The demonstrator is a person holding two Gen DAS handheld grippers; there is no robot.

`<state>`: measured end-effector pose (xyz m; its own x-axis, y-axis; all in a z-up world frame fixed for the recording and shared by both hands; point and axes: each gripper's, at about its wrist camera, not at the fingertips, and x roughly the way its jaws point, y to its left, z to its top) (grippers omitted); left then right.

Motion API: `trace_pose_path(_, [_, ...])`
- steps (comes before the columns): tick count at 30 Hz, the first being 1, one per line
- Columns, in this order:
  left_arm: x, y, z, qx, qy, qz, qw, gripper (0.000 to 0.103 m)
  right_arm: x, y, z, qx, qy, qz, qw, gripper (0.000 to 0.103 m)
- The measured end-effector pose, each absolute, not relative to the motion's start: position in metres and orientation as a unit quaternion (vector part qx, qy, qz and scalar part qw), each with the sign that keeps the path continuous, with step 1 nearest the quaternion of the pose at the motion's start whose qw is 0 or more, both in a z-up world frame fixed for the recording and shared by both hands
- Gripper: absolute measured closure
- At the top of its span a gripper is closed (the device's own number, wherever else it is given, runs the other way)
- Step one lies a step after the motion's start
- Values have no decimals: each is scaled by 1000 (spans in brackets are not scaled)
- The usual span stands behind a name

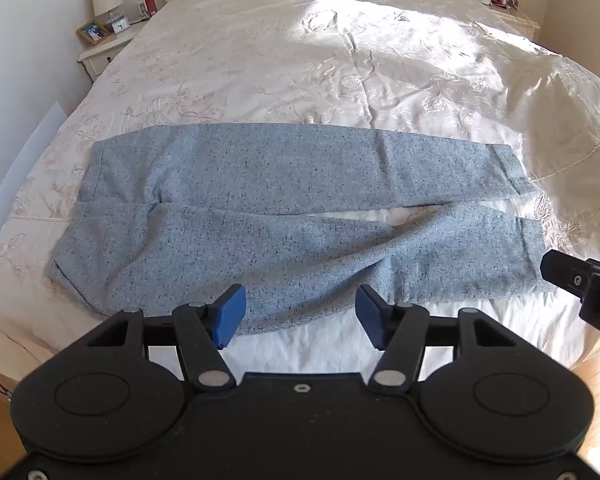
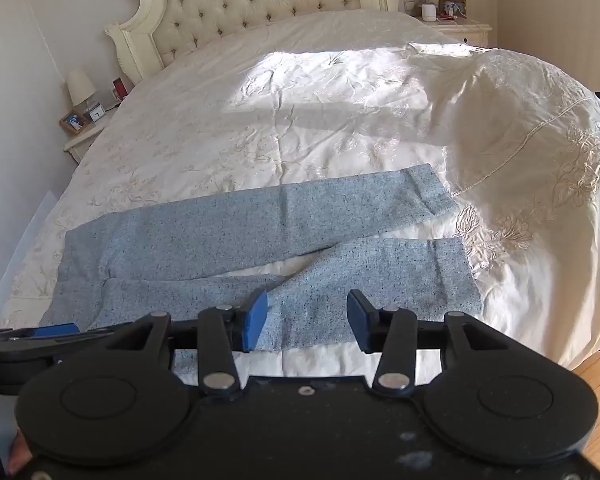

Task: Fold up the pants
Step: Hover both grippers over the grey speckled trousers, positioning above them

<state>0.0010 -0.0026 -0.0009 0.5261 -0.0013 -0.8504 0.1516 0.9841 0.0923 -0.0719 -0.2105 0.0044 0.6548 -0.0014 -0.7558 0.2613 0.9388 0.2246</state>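
Grey-blue speckled pants [image 1: 284, 208] lie flat across the near part of the bed, waist at the left, two legs spread apart toward the right. My left gripper [image 1: 298, 316] hovers open above the near leg's lower edge, nothing between its blue pads. In the right wrist view the pants [image 2: 260, 232] show the same way, and my right gripper [image 2: 308, 320] hangs open over the near leg close to its cuff, holding nothing. The right gripper's black body [image 1: 580, 284] shows at the right edge of the left wrist view. The left gripper's side [image 2: 40, 336] shows at the lower left of the right wrist view.
The cream embroidered bedspread [image 1: 340, 60] covers the bed, bunched up at the right [image 2: 520, 128]. A tufted headboard [image 2: 252, 4] stands at the far end. Nightstands with lamps and frames flank it [image 1: 104, 36] [image 2: 452, 20]. Wooden floor [image 2: 596, 376] shows at the near right.
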Motion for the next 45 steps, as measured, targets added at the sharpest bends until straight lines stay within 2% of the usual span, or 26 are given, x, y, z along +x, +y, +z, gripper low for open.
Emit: trace_pose_path(45, [1, 20, -9, 54, 501, -39, 863, 40, -66, -194, -4, 156, 420, -56, 892, 56])
